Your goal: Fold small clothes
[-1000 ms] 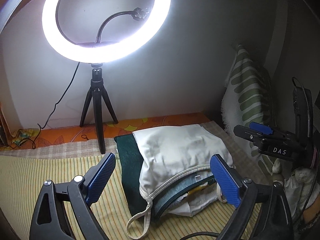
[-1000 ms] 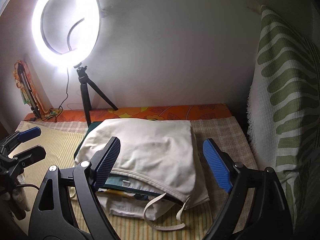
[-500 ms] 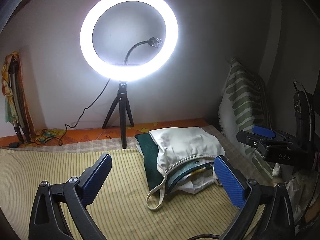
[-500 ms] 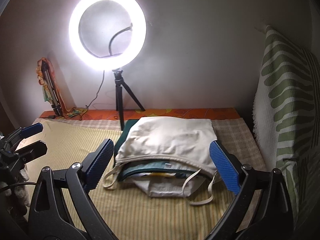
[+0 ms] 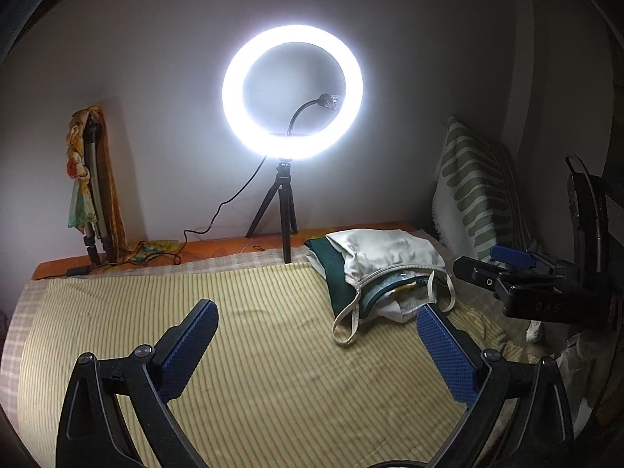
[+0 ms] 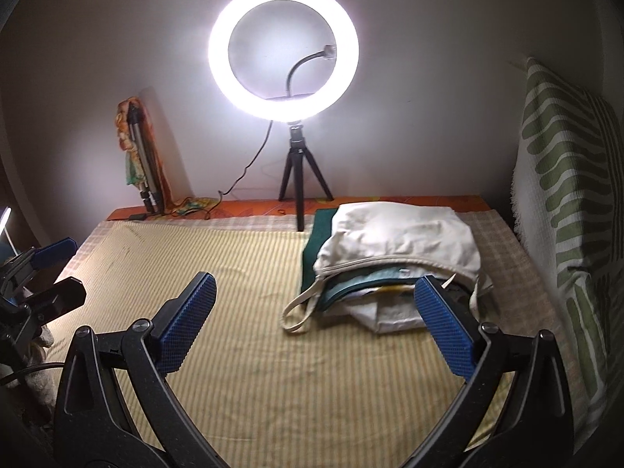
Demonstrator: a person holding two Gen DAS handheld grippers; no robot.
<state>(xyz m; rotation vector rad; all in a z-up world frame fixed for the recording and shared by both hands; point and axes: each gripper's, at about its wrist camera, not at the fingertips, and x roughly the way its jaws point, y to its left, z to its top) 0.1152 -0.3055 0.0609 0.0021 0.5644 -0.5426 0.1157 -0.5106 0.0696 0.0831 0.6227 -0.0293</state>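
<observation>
A stack of folded small clothes (image 5: 386, 277) lies at the far right of the striped bed cover, also in the right wrist view (image 6: 394, 261). A white strappy top (image 6: 401, 234) is on top, with a dark green garment (image 6: 318, 241) under it and other folded pieces between. My left gripper (image 5: 316, 339) is open and empty, held above the cover, short and left of the stack. My right gripper (image 6: 314, 318) is open and empty, in front of the stack; it also shows at the right of the left wrist view (image 5: 511, 269). The left gripper shows at the left edge of the right wrist view (image 6: 54, 269).
A lit ring light on a small tripod (image 5: 286, 210) stands at the back by the wall, its cable trailing left. A folded tripod with cloth (image 5: 91, 195) leans in the back left corner. A green-patterned pillow (image 6: 565, 202) stands along the right side. The striped cover (image 5: 253, 312) spreads over the bed.
Both grippers have pulled back and up from the clothes stack, which now looks smaller and farther away. Both stayed open and empty. The stack has not moved.
</observation>
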